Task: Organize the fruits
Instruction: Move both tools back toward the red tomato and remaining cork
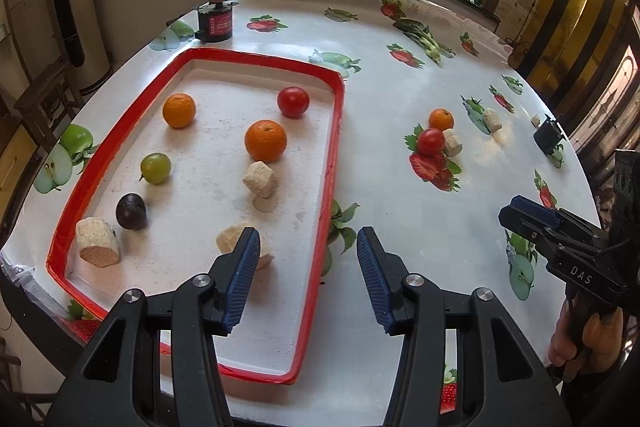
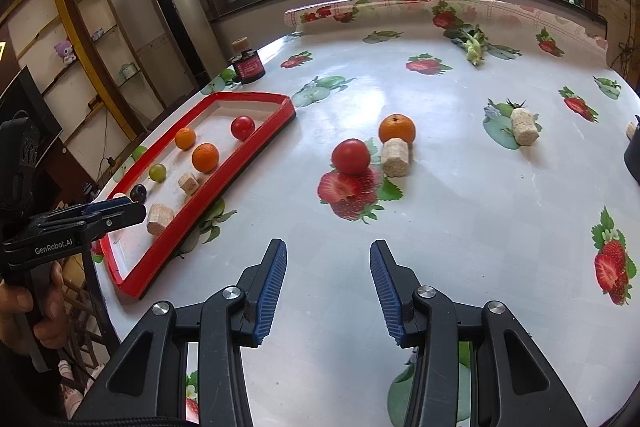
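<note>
Fruit left out: a round red tomato [image 2: 351, 156] and a small round orange [image 2: 397, 128] sit on the fruit-print oilcloth counter [image 2: 460, 227], well apart from the red-rimmed white tray [image 2: 176, 227]; a pale cylindrical crumbly block [image 2: 395, 158] lies just beside both.
Fruit in tray: two oranges, one tomato, a green grape-like fruit [image 1: 155, 167] and a dark plum-like one [image 1: 131, 211], with more pale blocks.
Handling, tomato: probably light, smooth-skinned and soft (easy to bruise or squirt out of a hard pinch); take it across the widest middle, gently.
Handling, orange: likely firmer, with a dimpled peel that grips better; same grip across the equator.
Axis: both near-round, no real long axis; the orange's stem end faces up, the tomato's I cannot tell.
Right hand-held gripper [image 2: 328, 287]: jaws moderately apart, empty, pointing at the tomato.
Left hand-held gripper [image 1: 308, 275]: jaws moderately apart, empty, straddling the tray's right rim.
</note>
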